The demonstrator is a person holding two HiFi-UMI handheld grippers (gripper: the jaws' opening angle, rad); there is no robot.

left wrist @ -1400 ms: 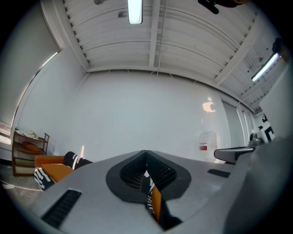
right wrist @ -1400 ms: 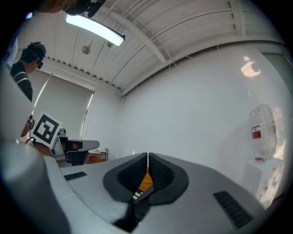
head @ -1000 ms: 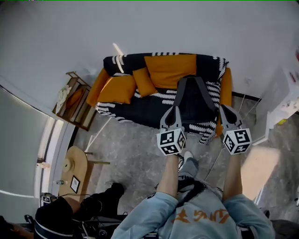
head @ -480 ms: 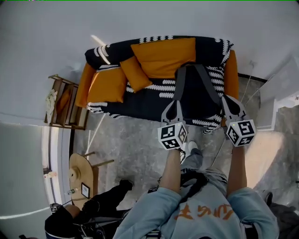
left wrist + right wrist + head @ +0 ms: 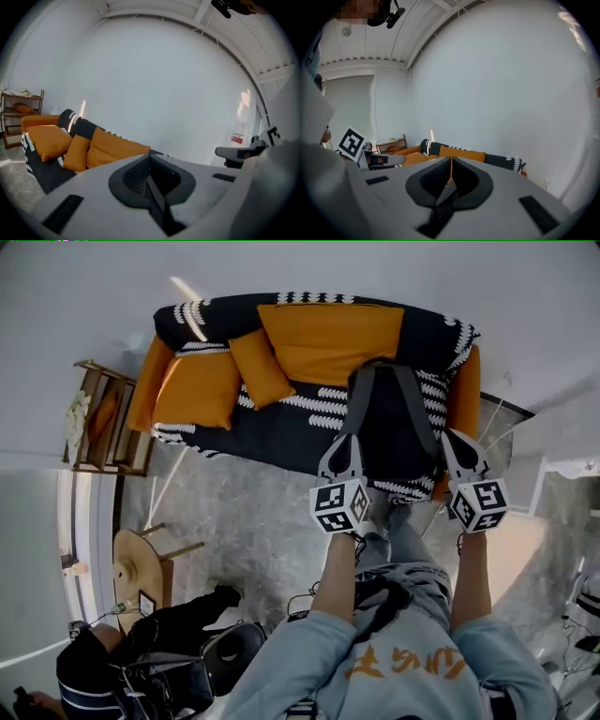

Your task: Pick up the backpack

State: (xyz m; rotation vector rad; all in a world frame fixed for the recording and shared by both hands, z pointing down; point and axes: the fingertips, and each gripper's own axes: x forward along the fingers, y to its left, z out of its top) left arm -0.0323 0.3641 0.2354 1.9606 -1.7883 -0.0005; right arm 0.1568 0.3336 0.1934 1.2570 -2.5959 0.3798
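Head view: left gripper (image 5: 343,442) and right gripper (image 5: 460,440) closed, empty, flanking backpack (image 5: 389,423)

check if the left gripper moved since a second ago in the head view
Yes. The left gripper has come forward toward the sofa and now lies beside the backpack, at its left edge, with jaws shut and empty.

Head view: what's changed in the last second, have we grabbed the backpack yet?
Both hands came forward: the left gripper and right gripper now reach past the front edge of the sofa, flanking the backpack. Nothing was taken hold of; both jaws stay shut and empty. The backpack lies on the sofa as before.
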